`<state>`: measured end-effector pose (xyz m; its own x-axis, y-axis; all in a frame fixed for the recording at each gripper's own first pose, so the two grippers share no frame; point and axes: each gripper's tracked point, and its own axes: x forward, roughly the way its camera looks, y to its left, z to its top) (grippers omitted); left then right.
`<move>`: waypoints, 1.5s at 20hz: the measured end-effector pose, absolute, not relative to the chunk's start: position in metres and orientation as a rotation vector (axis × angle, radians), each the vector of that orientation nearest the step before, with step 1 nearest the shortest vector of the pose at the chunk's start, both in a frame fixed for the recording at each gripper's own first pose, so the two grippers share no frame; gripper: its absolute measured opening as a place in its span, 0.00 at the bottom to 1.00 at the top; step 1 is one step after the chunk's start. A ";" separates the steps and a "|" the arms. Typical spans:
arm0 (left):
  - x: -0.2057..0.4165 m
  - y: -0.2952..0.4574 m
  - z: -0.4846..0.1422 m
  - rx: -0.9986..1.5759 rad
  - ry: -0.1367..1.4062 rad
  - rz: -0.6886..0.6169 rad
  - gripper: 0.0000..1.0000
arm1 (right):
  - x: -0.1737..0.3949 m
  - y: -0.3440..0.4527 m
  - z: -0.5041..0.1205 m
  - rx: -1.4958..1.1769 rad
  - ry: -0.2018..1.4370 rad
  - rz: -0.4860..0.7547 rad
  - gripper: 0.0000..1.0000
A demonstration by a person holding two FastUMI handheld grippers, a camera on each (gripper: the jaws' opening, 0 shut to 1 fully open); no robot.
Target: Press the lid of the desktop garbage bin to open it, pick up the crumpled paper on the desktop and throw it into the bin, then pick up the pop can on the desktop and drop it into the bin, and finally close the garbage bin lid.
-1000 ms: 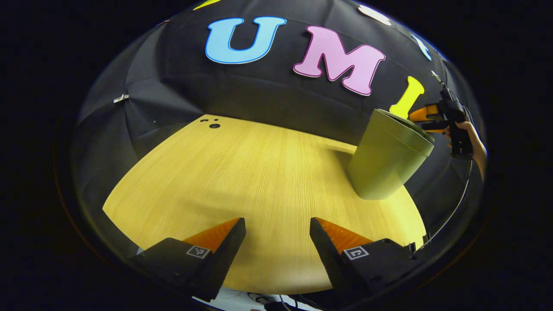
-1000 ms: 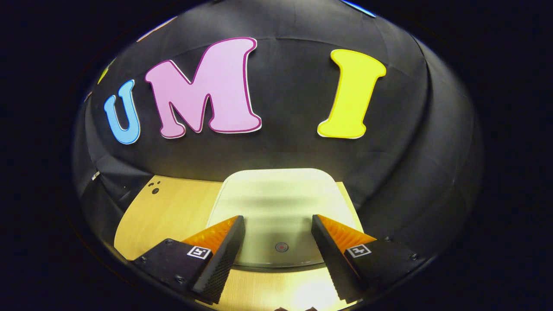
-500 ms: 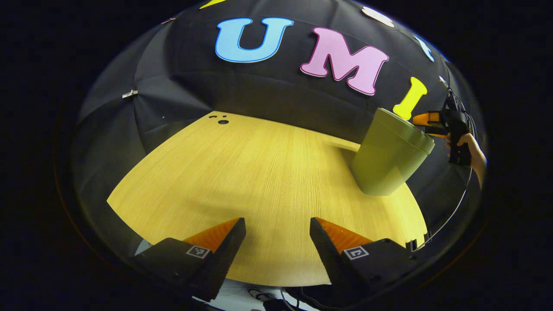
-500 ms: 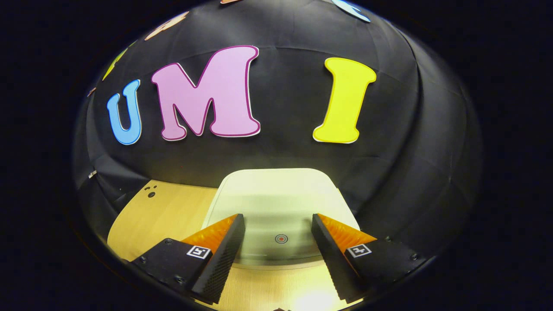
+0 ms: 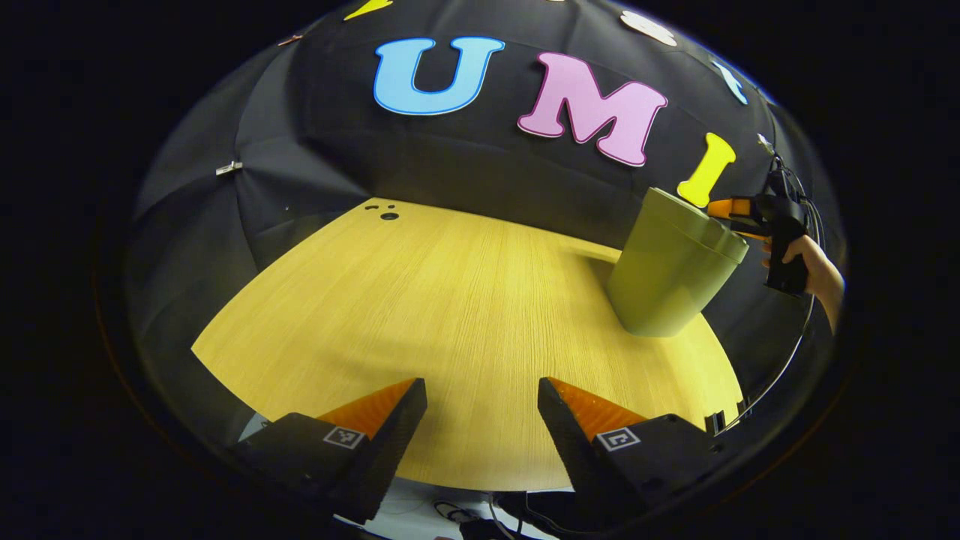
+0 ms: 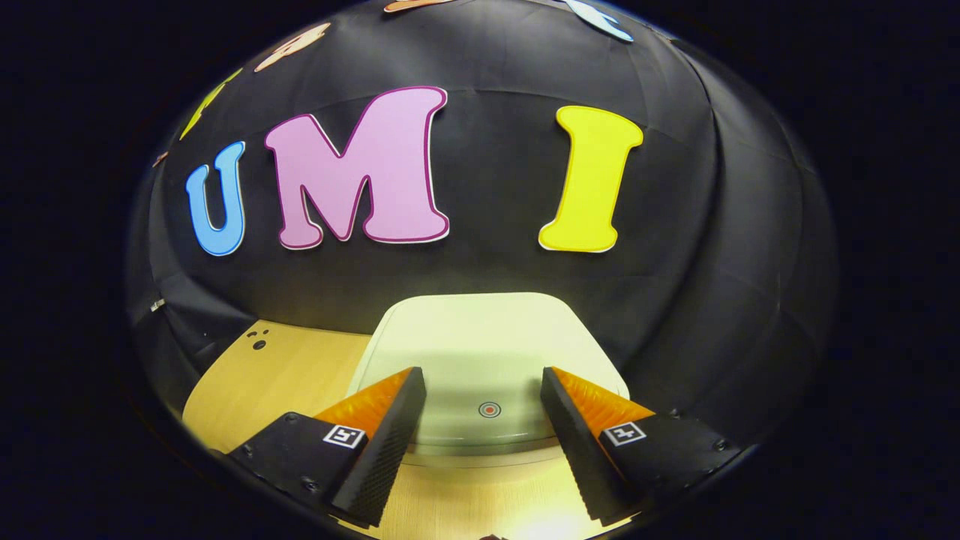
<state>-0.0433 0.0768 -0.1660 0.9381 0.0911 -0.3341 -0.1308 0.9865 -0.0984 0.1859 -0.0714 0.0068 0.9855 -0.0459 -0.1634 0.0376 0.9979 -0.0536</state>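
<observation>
Left gripper view: our left tongs (image 5: 481,420) gape open over bare wooden desk (image 5: 450,315), holding nothing. Green bin (image 5: 671,274) stands at 2 o'clock, well apart, lid shut. Right tongs (image 5: 726,212) hover at bin's top, hand (image 5: 814,270) behind.

Right gripper view: our right tongs (image 6: 482,409) open, empty, just above pale lid (image 6: 480,337); red button (image 6: 489,409) between fingers (image 6: 390,427). Contact with lid: cannot tell.

Both views are sharp at the centre and bend strongly toward the rim, where straight edges curve and detail darkens; light falls from above, leaving the wooden surface (image 5: 450,315) bright and warm against the dim cloth wall. The bin (image 5: 671,274) throws a soft shadow leftward across the wood; in the right gripper view a glare patch burns on the surface (image 6: 540,521) near the bottom edge, and the pale lid (image 6: 480,352) looks slightly washed out.
</observation>
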 end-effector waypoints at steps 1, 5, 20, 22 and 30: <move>-0.044 0.079 -0.162 -0.116 0.324 0.117 0.96 | 0.187 -0.072 0.006 -0.060 0.172 -0.045 0.98; -0.045 0.085 -0.139 -0.125 0.267 0.115 0.96 | 0.178 -0.074 0.021 -0.057 0.182 -0.078 0.97; -0.117 0.035 -0.003 -0.011 -0.083 0.056 0.96 | -0.030 0.086 0.079 -0.189 -0.253 0.207 0.98; -0.130 0.037 -0.003 0.019 -0.105 0.069 0.96 | -0.047 0.095 0.065 -0.186 -0.240 0.220 0.98; -0.174 0.070 -0.035 0.003 -0.083 0.158 0.96 | -0.085 0.121 -0.036 -0.173 -0.045 0.255 0.98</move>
